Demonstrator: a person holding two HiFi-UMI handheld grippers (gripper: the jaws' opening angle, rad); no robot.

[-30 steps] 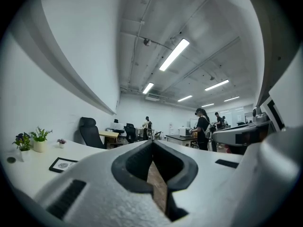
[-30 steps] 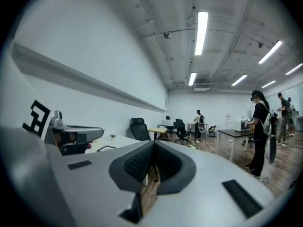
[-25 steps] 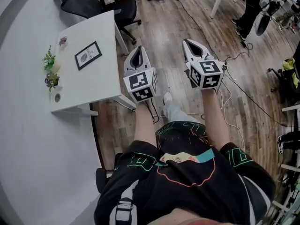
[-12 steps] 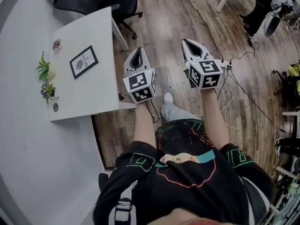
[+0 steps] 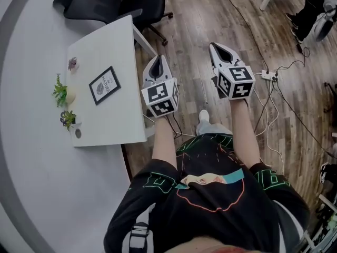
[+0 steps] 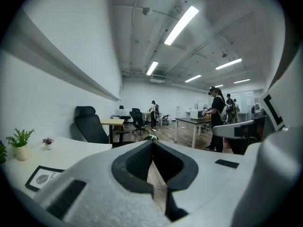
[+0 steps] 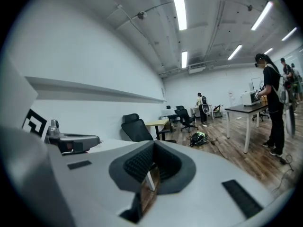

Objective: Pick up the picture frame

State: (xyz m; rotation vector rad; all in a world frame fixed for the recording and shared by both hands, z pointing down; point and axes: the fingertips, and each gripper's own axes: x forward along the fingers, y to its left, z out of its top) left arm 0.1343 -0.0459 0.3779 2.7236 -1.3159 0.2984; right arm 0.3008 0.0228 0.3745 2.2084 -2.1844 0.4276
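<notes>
Down at the bottom of the head view, black printed shirt (image 5: 210,194) and two bare forearms reaching up the frame. Just above, at mid-frame, left gripper (image 5: 156,62) and right gripper (image 5: 217,50): hang side by side, apart from each other, over bare wooden floor (image 5: 200,20) rather than over any furniture. Both with jaws pressed together, tips meeting, pinching nothing; only floorboards visible through the hollow behind the tips in each gripper view. Judged as carried shut for the walk-up, with no grasp due yet; will need spreading before any pickup.

Left of the left gripper, white table (image 5: 118,41), its right edge just beside that gripper's marker cube in the picture; looks like an approach from the table's open side.

Further left, at the left centre of the frame, picture frame (image 5: 105,85). Lies flat on the tabletop, face up, dark-bordered, askew to the table edges, untouched and well apart from both grippers. Shows too at the lower left of the left gripper view, hence likely the left gripper's reach. Offers little to pinch while flat; probably calls for catching one border edge.

Beyond, along the table's left side, small potted plants (image 5: 61,90) and a tiny pot (image 5: 73,63), near enough to get knocked by a careless sweep.

Farthest, at the upper left, black office chair (image 5: 100,1); at the right, cables (image 5: 274,83) across the floor.
</notes>
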